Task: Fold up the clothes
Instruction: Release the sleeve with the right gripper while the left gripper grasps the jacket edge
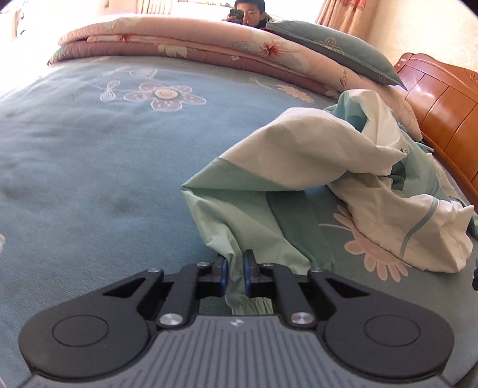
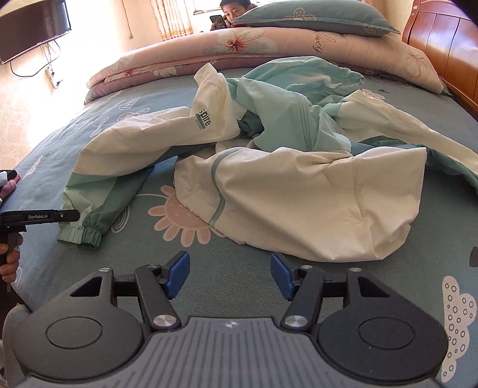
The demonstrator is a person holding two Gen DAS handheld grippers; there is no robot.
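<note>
A white and mint-green jacket [image 2: 298,191] lies crumpled on the bed; it also shows in the left wrist view [image 1: 313,155]. My left gripper [image 1: 236,276] is shut on the green sleeve [image 1: 239,229] near its elastic cuff [image 2: 79,234]. In the right wrist view the left gripper [image 2: 38,217] shows at the far left beside that cuff. My right gripper [image 2: 230,273] is open and empty, low over the sheet just in front of the jacket's white hem.
The bed has a blue flowered sheet [image 1: 89,155]. A folded pink quilt [image 2: 269,44] and a green pillow [image 2: 313,18] lie at the far side. A wooden headboard [image 2: 442,44] stands at the right. A person [image 2: 230,13] with a phone sits behind the quilt. A TV [image 2: 33,27] hangs on the left wall.
</note>
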